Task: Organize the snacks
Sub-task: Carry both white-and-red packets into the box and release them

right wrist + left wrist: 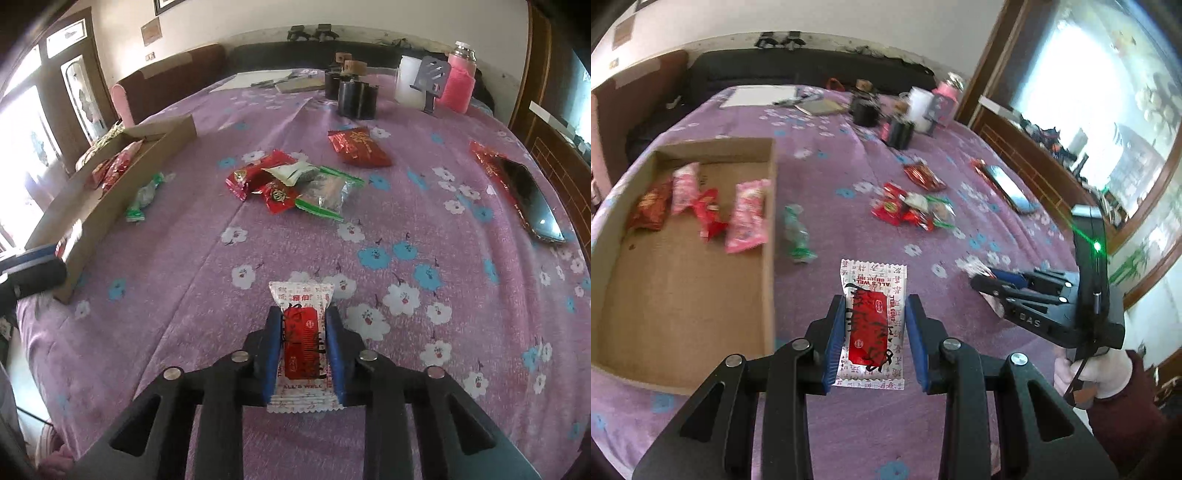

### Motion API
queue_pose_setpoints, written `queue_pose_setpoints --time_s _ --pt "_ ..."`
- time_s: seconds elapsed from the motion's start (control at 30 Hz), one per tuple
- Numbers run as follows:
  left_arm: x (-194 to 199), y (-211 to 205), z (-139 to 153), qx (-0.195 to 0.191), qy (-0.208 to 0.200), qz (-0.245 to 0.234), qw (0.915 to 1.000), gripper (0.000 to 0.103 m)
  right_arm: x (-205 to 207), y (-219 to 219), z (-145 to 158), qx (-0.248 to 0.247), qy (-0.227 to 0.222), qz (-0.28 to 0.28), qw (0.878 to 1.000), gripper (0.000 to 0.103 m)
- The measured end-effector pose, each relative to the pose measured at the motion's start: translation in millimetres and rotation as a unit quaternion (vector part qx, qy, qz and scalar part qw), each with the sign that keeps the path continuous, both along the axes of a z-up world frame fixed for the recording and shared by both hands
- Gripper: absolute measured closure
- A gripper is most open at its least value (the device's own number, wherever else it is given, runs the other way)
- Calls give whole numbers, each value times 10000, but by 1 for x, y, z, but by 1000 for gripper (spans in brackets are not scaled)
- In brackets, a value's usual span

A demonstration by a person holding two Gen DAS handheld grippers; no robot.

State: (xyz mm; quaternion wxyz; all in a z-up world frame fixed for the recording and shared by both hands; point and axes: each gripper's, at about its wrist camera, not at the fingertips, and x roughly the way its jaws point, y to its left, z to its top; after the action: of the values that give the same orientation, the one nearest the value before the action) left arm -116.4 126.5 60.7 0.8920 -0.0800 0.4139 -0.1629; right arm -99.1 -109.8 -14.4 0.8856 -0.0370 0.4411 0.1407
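My left gripper (874,306) is shut on a white-and-red snack packet (873,321), held above the purple floral cloth just right of the cardboard tray (683,295). The tray holds several pink and red snacks (744,218). My right gripper (301,317) is shut on a similar white-and-red packet (301,332) above the cloth; it shows in the left wrist view (982,280) at the right. A green candy (796,232) lies beside the tray. A pile of red and green packets (291,184) lies mid-table, with a red packet (358,146) beyond it.
A phone (532,201) lies on a red packet at the right. Black cylinders (356,98), a white container (408,83), a pink bottle (458,79) and papers (255,79) stand at the far edge. The tray shows at the left in the right wrist view (110,195).
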Motion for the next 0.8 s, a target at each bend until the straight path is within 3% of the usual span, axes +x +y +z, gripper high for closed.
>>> queue_pose_setpoints --time_s 0.37,0.6,0.8 --pt "14 123 6 162 184 1245 9919 73 8 43 46 588 -310 484 9966 81" --pt "49 160 -11 393 483 1623 9848 73 27 128 68 1089 -74 1300 9855 81" --pt "77 175 -29 550 745 1706 9810 73 50 216 57 1093 254 1794 9773 81"
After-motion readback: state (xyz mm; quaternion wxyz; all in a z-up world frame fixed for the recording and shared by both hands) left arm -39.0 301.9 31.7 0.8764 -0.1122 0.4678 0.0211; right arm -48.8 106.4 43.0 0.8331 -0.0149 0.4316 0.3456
